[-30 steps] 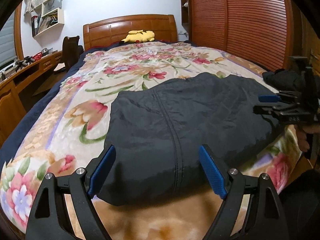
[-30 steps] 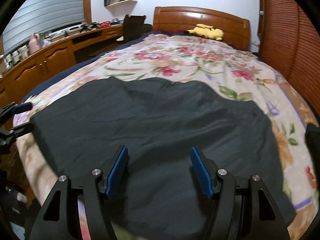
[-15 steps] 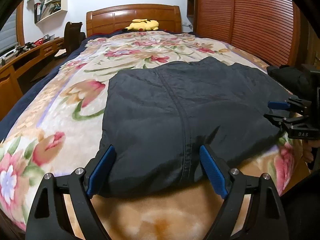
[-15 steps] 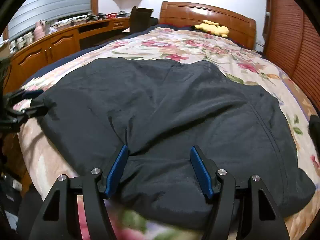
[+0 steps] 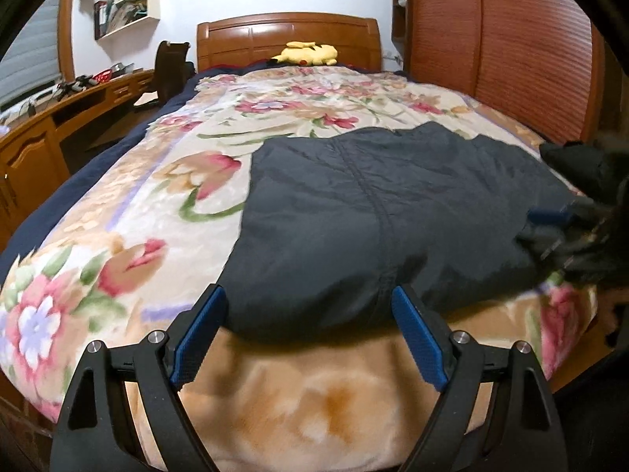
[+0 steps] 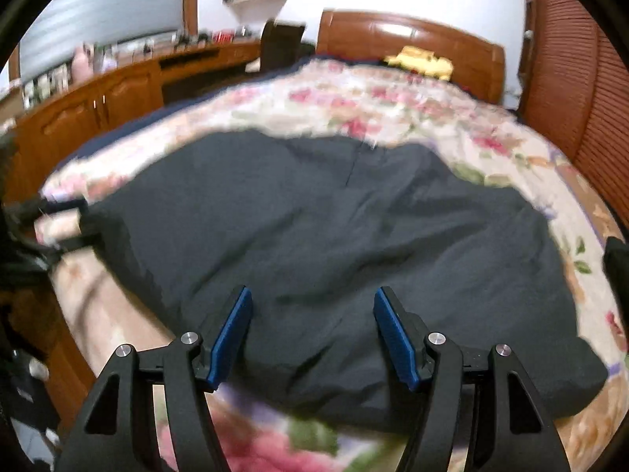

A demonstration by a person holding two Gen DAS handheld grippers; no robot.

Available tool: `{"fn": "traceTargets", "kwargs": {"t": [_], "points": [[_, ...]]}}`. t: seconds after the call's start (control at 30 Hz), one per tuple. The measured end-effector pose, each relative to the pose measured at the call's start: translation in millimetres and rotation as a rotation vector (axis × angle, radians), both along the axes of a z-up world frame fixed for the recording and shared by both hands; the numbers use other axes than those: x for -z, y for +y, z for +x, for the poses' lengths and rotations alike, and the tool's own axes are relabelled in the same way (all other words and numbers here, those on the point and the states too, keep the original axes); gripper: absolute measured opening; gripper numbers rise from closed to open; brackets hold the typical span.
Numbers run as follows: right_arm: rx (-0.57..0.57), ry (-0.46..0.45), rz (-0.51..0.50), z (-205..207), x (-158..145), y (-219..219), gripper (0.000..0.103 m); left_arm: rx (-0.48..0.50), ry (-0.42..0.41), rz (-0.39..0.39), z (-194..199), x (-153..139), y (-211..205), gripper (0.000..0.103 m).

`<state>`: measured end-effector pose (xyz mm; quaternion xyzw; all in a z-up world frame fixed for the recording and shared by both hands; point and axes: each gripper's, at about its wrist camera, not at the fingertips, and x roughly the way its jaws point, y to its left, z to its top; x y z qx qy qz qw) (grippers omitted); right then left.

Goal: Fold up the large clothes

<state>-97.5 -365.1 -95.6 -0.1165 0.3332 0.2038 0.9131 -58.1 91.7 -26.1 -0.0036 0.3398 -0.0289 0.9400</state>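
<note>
**A:** How do the jaws stand, and how many grippers are there?

**B:** Two. The left gripper [image 5: 308,328] has its jaws spread wide, with the near hem of the dark garment [image 5: 393,212] lying between the blue pads; nothing is pinched. The right gripper [image 6: 310,334] has its jaws apart as well, somewhat narrower, hovering over the same garment [image 6: 334,244] with no cloth gripped that I can see.

**A:** How many garments?

**B:** One spread flat on the bed, ahead of both sets of jaws. A second dark bundle [image 5: 578,165] sits to the right of the left jaws, past the garment's far corner, at the bed's edge. What it is I cannot tell.

**A:** And the edges?

**B:** The garment's near hem lies just short of the foot edge of the floral blanket [image 5: 118,244], which drops away below the left jaws. Its left edge is straight, with one seam running away from the jaws down the middle.

**A:** Room to move?

**B:** Plenty of bare blanket to the left of the left jaws and beyond the garment, up to one yellow plush toy [image 5: 306,53] by the headboard [image 5: 287,31]. A louvred wooden wall [image 5: 511,47] closes the right side; a wooden desk [image 6: 98,110] runs along the left.
</note>
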Motion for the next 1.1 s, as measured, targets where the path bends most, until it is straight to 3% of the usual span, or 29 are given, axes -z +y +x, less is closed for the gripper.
{"fn": "traceTargets", "kwargs": {"t": [0.1,0.27,0.5,0.97,1.03,1.07,1.1], "points": [[-0.016,-0.012,-0.058,9,12,13,0.067,-0.024,-0.006,-0.005,-4,-2,9,0.087],[-0.016,0.014,-0.02,18,13,11,0.067,-0.049,-0.006,-0.015,-2,-3,17,0.087],[-0.022,0.001,-0.008,-5,9,-3,0.067,-0.081,-0.006,-0.05,16,-2,26,0.087],[-0.028,-0.019,-0.022,-14,8,-6,0.067,-0.118,0.084,-0.156,28,26,37,0.087],[-0.029,-0.017,-0.02,-14,8,-6,0.067,-0.12,0.085,-0.15,28,26,34,0.084],[-0.029,-0.016,-0.02,-14,8,-6,0.067,-0.111,0.086,-0.161,28,26,34,0.076],[-0.029,-0.017,-0.021,-13,8,-6,0.067,-0.093,0.091,-0.185,28,26,33,0.062]]}}
